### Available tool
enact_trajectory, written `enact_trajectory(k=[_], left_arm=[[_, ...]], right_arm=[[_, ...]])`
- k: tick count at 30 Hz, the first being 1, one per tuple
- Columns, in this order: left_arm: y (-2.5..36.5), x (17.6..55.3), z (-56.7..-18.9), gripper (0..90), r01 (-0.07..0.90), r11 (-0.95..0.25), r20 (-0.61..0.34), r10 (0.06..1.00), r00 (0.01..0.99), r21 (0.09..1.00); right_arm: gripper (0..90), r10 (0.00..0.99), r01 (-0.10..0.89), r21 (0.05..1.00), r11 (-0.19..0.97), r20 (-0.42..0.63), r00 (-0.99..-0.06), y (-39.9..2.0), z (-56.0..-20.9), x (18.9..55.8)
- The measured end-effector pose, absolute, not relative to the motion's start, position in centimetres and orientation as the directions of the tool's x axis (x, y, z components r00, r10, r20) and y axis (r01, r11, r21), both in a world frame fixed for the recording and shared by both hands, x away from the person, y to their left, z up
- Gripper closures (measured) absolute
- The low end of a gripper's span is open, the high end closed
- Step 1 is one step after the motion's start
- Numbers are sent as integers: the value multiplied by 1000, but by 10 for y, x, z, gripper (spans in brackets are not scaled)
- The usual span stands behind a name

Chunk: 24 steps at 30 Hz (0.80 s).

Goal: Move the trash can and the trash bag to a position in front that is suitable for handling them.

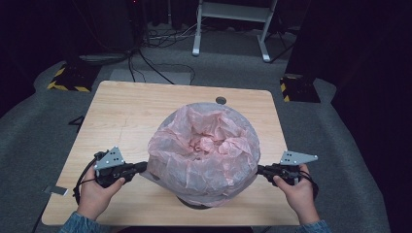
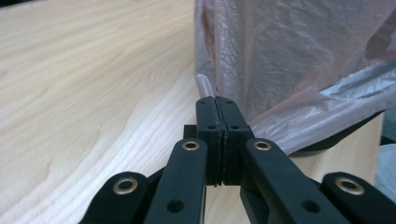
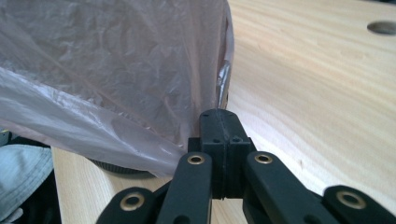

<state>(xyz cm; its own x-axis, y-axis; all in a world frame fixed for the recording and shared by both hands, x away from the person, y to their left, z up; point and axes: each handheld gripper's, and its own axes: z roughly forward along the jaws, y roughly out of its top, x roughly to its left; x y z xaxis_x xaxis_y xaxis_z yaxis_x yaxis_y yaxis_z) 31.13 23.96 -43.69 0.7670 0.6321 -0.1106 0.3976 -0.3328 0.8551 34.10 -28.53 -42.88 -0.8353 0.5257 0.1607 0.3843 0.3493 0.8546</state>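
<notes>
Both claws — left claw (image 1: 141, 167), right claw (image 1: 261, 170) — are clamped on the pink bin liner's (image 1: 204, 145) hem, draped over a bin on the desk (image 1: 121, 111). Hard downward pulling could tear it — thin film.

Grey carpet (image 1: 43, 121), cables (image 1: 145, 63), a metal stand (image 1: 233, 19); perhaps dark walls.

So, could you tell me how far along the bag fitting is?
Done: the pink bag already drapes over the round bin, covering its rim. In hand: the left gripper and right gripper are shut on the film at opposite sides. Left: probably pulling the skirt down and letting go.
</notes>
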Motion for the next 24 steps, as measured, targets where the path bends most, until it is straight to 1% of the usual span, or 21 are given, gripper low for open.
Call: enact_trajectory(k=[6, 13, 17, 24], left_arm=[[238, 315, -453, 888, 426, -362, -101, 653, 751, 829], [238, 317, -467, 888, 459, -354, -128, 662, 738, 815], [235, 318, -479, 888, 469, -374, -124, 661, 740, 800], [235, 319, -493, 887, 475, -356, -141, 663, 736, 805]], right_arm=[[900, 547, 410, 834, 369, 162, -821, -288, -449, 339], [900, 563, 453, 808, 376, 189, -805, -290, -472, 339], [900, 572, 465, 791, 398, 182, -800, -289, -480, 340], [900, 582, 480, 775, 410, 183, -792, -289, -492, 340]])
